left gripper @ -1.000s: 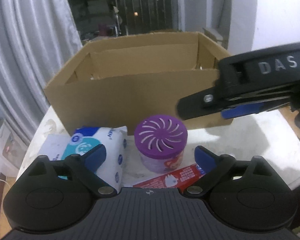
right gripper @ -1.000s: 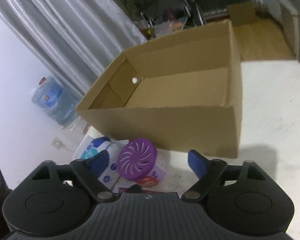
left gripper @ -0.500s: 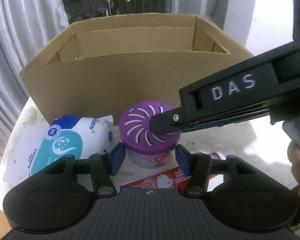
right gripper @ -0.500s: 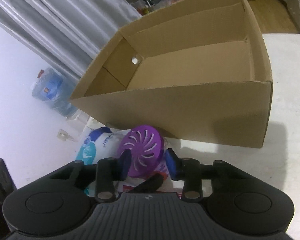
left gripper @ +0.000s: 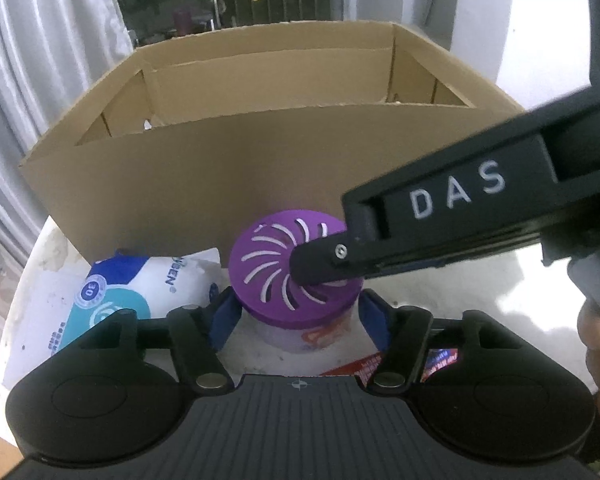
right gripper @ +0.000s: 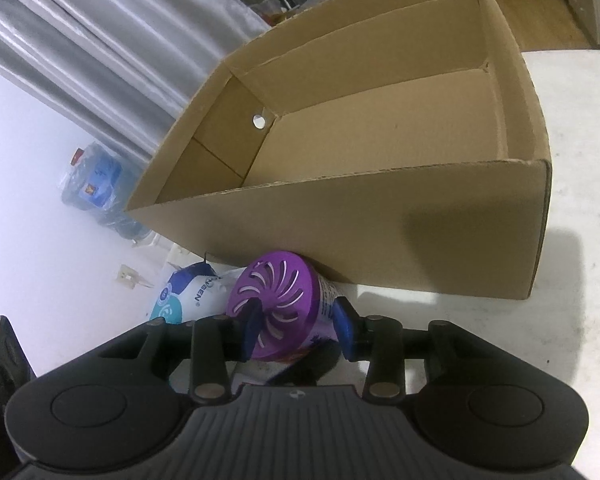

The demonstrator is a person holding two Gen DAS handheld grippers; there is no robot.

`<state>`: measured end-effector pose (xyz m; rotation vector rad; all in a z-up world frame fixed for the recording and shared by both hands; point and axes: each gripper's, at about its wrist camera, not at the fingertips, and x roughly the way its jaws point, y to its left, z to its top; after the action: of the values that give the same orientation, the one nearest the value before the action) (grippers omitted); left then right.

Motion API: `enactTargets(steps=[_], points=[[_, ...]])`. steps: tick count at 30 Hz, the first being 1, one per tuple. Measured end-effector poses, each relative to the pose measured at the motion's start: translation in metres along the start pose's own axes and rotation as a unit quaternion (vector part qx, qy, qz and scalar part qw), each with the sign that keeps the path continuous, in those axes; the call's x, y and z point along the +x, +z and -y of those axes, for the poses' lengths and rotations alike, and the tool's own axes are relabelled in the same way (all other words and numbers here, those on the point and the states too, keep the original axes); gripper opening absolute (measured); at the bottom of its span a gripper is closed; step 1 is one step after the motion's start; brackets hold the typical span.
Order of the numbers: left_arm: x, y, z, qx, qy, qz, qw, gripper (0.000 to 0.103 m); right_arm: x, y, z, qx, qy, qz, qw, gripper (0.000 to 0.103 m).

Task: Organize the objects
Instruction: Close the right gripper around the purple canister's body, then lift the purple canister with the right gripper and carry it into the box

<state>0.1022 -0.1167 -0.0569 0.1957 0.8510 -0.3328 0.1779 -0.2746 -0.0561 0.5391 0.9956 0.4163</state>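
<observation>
Both grippers are set on one purple-lidded jar: left gripper jaws are opening, blue pads seen either side of the jar body at about 9 and 3 o'clock, contact not clear. Right gripper jaws are opening too, but its pads are still seen pressed on the lid face and the jar's side, so the jar is held. In the left view the right gripper's body is seen entering from 3 o'clock, marked "DAS". Count: one jar, one cardboard box at 12 o'clock of the jar, one white-and-blue tissue pack at 9 o'clock, one red packet at 5 o'clock, all on a white table. Pack print is read as "30" and partial "...SEN". Red packet text is unreadable.
</observation>
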Motion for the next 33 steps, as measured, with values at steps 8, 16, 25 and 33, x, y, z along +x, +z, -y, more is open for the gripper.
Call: enactTargets(steps=[8,16,25,33], points=[[-0.006,0.004,-0.001,-0.01,0.003,0.007,0.9999,0.063,-0.004,0.0,-0.01,-0.014,-0.007,0.001,1.0,0.042],[-0.018,0.009,0.003,-0.009,0.013,0.024,0.9996,0.063,-0.016,-0.002,-0.021,-0.024,-0.004,0.009,1.0,0.042],[-0.043,0.007,0.007,-0.006,0.026,0.047,0.9985,0.063,-0.033,-0.007,-0.035,-0.04,0.004,0.023,0.999,0.042],[-0.061,0.004,0.014,0.001,0.038,0.065,0.9972,0.063,-0.049,-0.011,-0.044,-0.046,0.012,0.037,0.998,0.042]])
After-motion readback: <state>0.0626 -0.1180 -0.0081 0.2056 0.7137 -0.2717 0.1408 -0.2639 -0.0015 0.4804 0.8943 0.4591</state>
